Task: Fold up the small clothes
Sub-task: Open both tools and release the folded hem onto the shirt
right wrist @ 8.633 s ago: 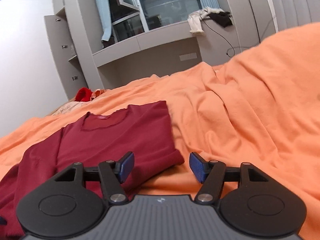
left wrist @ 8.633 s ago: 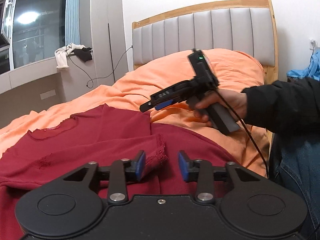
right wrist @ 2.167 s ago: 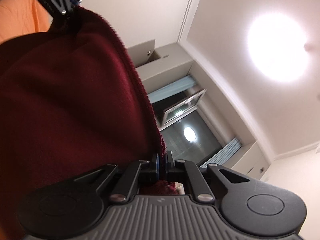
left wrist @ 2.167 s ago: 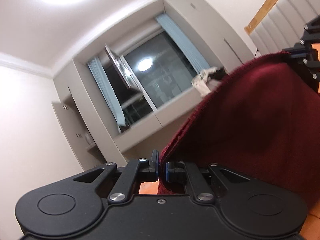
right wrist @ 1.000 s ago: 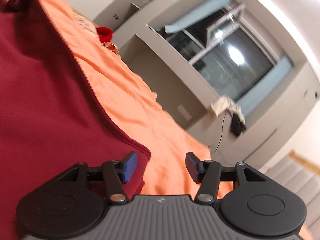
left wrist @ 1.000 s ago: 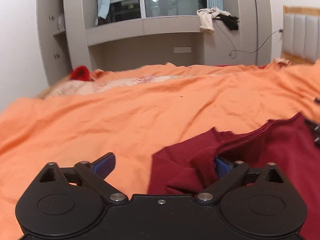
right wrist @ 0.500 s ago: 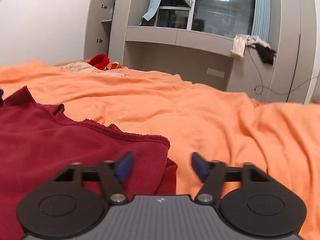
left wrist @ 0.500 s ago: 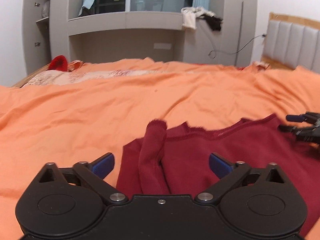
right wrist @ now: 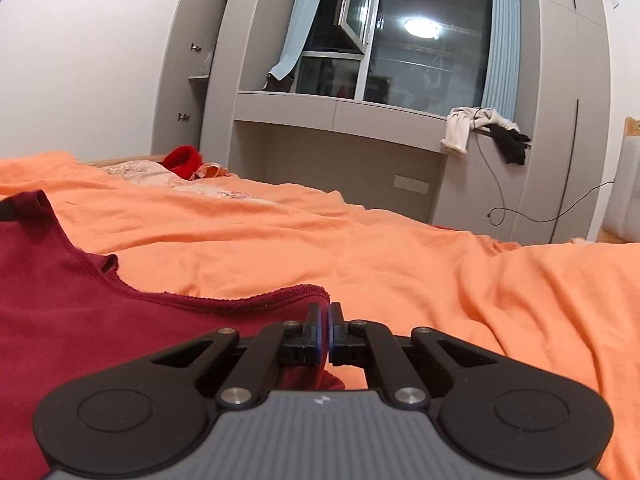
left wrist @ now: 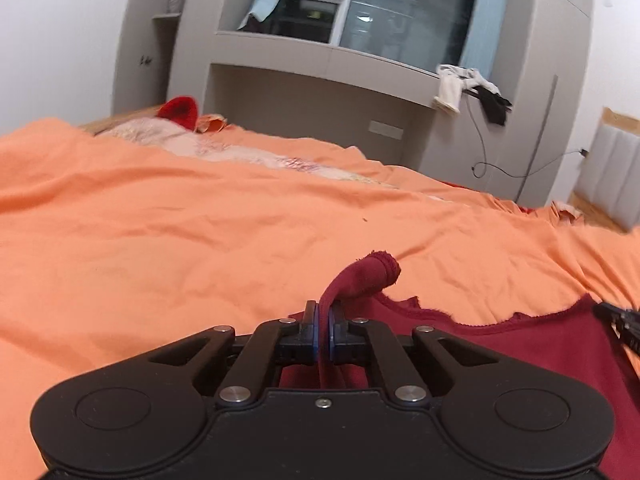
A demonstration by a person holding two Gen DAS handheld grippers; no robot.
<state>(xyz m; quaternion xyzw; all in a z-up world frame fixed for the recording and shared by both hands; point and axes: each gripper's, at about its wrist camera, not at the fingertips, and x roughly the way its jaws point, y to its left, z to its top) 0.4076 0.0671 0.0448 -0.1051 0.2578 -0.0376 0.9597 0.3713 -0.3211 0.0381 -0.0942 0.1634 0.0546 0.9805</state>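
While the left gripper [left wrist: 322, 330] has just pinched shut on a sleeve of the red shirt [left wrist: 520, 344] and the right gripper [right wrist: 329, 332] on its edge, the shirt stretches flat between them, from nine to three o'clock, on the orange bed [left wrist: 200, 240]

Both cams sit low over the bed [left wrist: 168, 240], looking along their own hand-held gripper fingers toward the window [right wrist: 420, 52] wall. Left view is rolled slightly; right view is nearly level. Both very close to the maroon shirt [left wrist: 520, 344]. Shared: bed, window, grey cabinets [right wrist: 560, 100].
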